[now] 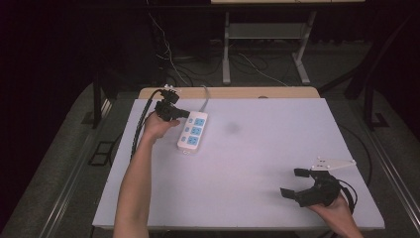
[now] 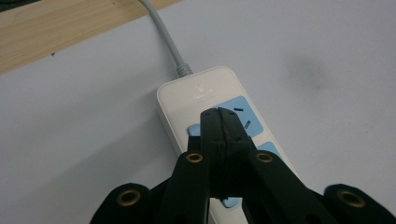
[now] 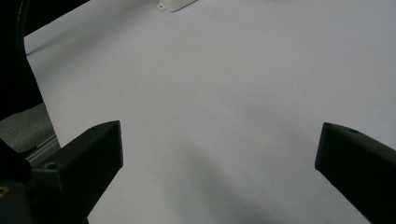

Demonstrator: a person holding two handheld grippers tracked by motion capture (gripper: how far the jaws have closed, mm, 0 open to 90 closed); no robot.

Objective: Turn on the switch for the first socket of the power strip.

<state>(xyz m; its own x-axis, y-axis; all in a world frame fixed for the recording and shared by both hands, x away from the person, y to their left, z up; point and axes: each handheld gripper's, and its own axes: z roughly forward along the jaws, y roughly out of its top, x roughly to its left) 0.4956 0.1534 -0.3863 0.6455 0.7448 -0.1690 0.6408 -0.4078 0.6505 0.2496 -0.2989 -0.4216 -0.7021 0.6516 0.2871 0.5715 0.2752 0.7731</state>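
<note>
White and blue, the power strip (image 1: pixel 193 131) lay near the far left corner of the table (image 1: pixel 247 188), and the left gripper (image 2: pixel 219 116), its jaws closed on nothing, hovered over an outlet (probably to press there), while the right gripper (image 1: pixel 292 183) waited wide open.

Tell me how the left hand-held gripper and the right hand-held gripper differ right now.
The left hand-held gripper has its jaws pressed together with nothing between them; the right hand-held gripper has its jaws spread wide. The left one is over the white power strip at the table's far left, tips above a blue socket panel; the right one is over bare white table at the near right, away from the strip. Both are black, two-jawed, and held in a hand.
</note>
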